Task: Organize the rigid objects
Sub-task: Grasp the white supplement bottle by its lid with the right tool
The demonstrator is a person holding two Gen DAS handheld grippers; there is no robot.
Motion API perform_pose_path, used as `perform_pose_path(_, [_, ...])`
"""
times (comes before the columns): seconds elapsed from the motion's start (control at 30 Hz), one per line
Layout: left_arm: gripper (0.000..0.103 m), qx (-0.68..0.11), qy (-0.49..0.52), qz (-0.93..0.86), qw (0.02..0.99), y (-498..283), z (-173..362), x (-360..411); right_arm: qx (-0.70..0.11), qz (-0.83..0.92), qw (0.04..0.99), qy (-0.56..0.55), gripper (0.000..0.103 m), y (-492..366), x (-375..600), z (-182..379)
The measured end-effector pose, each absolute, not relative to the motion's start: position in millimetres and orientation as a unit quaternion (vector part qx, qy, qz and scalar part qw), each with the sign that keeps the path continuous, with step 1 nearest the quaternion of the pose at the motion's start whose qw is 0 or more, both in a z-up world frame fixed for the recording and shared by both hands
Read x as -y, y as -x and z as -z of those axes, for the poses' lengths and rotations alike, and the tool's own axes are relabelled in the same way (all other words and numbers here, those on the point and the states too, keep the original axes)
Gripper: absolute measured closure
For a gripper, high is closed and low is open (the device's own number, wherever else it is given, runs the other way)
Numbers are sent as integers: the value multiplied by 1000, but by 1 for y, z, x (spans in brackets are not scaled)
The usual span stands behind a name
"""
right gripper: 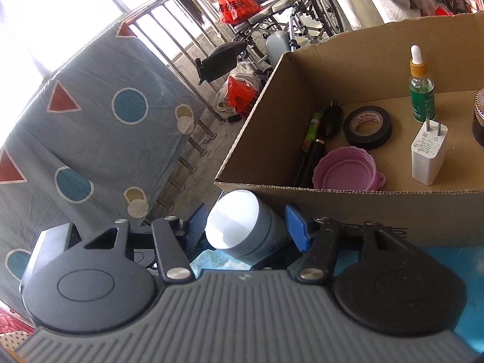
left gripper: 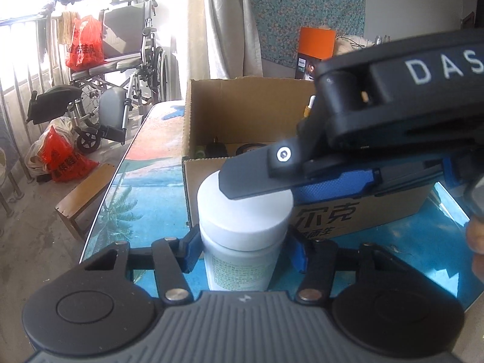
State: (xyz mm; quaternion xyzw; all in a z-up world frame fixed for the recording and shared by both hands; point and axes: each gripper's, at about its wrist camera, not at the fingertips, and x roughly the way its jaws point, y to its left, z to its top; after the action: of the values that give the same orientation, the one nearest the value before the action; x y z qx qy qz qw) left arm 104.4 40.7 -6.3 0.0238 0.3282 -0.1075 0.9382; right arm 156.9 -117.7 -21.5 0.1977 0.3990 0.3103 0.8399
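Upright white plastic bottle (left gripper: 239, 242), flat lid facing up, sits clamped between left gripper (left gripper: 242, 249) and right gripper (right gripper: 246, 227).

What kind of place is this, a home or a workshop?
Most likely a lived-in home, by a bright window or balcony. A folded wheelchair stands by the railing with red shopping bags, a patterned bedsheet hangs nearby, and a cardboard box of household odds and ends sits on a table.

Left wrist view close behind white-lidded plastic bottle (left gripper: 242, 211), facing open brown cardboard box (left gripper: 242, 96), right wrist view sharing both, from the bottle's side
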Motion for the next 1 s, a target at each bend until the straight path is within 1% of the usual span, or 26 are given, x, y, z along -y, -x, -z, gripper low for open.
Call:
perform_pose_path(0.07, [48,-328,-26,106,938,-105,5,-41,-403,-312,835,-208,56,-158,119,26])
perform_pose_path(0.13, [48,-328,-29,104,939,-104,5,-40,-407,-311,831,-214,59,-159,120,30])
perform_pose_path(0.27, [49,-327,-31,105,938,-103,5,-37,-407,-309,830,-222,62,-156,124,32])
perform_pose_path(1.0, [49,-321,-45,132,937,-100,-1,-22,-396,-292,839,-232,62,-128,155,23])
